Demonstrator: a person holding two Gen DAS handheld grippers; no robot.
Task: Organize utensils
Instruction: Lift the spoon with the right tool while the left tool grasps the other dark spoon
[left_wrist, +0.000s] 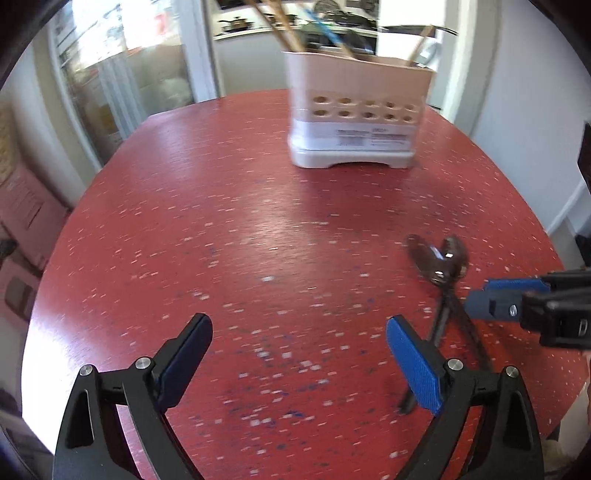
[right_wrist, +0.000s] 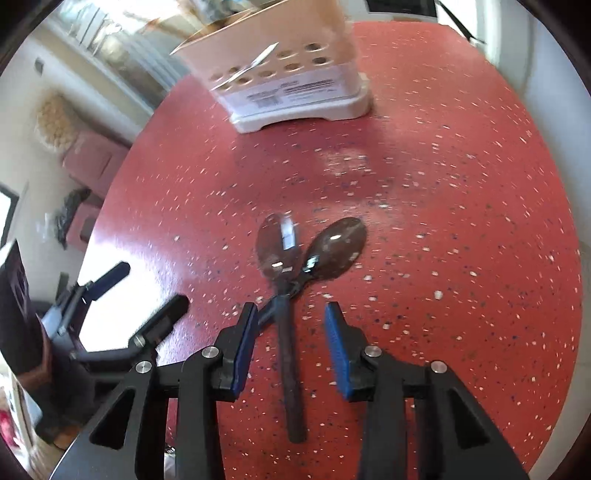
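Your right gripper (right_wrist: 290, 343) stands open astride the handle of one of two crossed spoons (right_wrist: 291, 258) on the red table (right_wrist: 461, 221), your left gripper (left_wrist: 299, 365) open and empty at nine o'clock (free to steady), with bare tabletop toward the utensil caddy (right_wrist: 295, 74) at twelve.

We see bright daylight from the glass door (left_wrist: 110, 74) behind, blown out to white. Glare streaks the red desk (left_wrist: 258, 229). Motion blur smears its speckles and the utensil caddy (left_wrist: 354, 122). Fisheye bending curves every edge, with dark corners.
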